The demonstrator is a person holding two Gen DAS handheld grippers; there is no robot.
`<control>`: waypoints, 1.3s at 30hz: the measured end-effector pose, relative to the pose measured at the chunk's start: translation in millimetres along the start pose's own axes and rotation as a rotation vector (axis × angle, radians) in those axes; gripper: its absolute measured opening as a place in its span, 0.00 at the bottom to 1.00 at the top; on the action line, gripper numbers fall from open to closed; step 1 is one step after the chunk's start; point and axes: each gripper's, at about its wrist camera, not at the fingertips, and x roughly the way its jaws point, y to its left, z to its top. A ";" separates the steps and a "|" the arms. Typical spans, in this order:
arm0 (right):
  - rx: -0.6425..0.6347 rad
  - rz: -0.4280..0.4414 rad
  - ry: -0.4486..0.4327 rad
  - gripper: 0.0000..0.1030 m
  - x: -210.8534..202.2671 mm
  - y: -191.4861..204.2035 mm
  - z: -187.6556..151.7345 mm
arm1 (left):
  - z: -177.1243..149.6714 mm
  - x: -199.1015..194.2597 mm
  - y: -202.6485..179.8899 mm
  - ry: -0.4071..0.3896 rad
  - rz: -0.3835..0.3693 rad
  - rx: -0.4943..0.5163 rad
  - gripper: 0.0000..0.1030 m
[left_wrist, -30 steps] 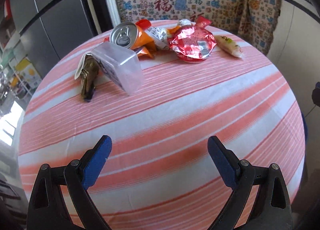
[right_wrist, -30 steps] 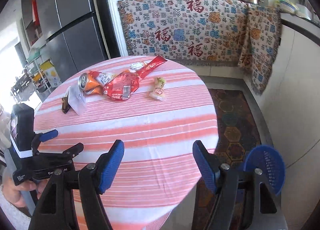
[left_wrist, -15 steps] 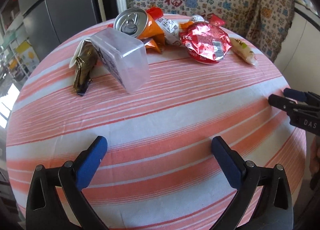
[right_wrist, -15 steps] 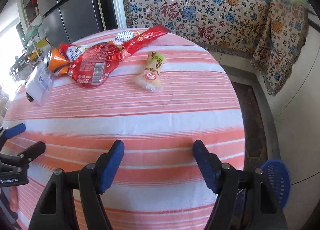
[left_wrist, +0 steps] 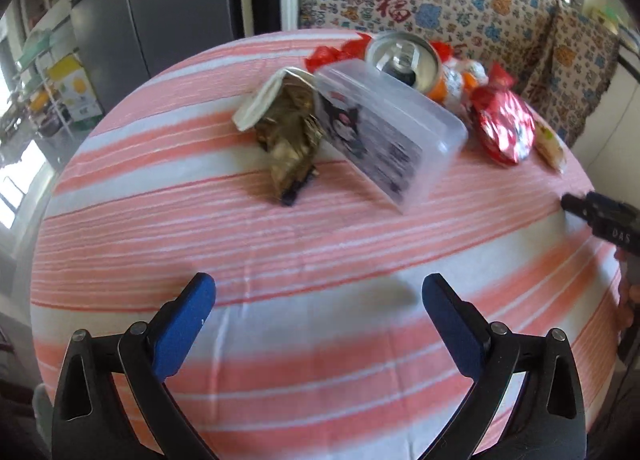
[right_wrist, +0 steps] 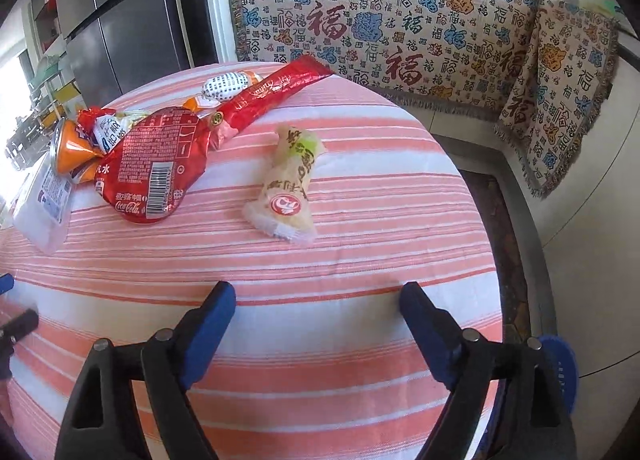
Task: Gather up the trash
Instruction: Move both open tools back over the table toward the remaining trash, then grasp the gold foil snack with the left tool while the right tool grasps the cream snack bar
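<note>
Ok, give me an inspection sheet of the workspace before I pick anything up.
Surface: round table with striped cloth, trash at its far side.
Job's things: pale snack packet lying apart; red Coca-Cola wrapper; long red wrapper; orange can; clear plastic box; crumpled brown wrapper.
Clutter: nothing seen beyond the trash.
Grippers: left gripper open, nothing between the jaws; right gripper opening, nothing between the jaws.
Cables: nothing seen.
Surroundings: patterned blanket, fridge, blue basket on the floor.
</note>
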 end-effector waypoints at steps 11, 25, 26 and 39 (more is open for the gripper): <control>0.003 -0.002 -0.005 0.85 -0.1 0.0 1.1 | 48.1 35.6 1.1 -0.052 0.072 0.041 0.44; 0.053 0.159 0.120 0.84 -24.0 -18.0 11.6 | 14.2 -17.9 4.1 0.006 -0.150 0.065 0.84; 0.079 0.173 0.114 0.84 -27.2 -21.1 14.7 | 17.2 -18.2 2.7 0.002 -0.165 0.063 0.84; 0.141 0.204 0.169 0.68 25.7 -19.2 79.0 | 15.1 6.3 -32.9 0.068 -0.059 0.169 0.55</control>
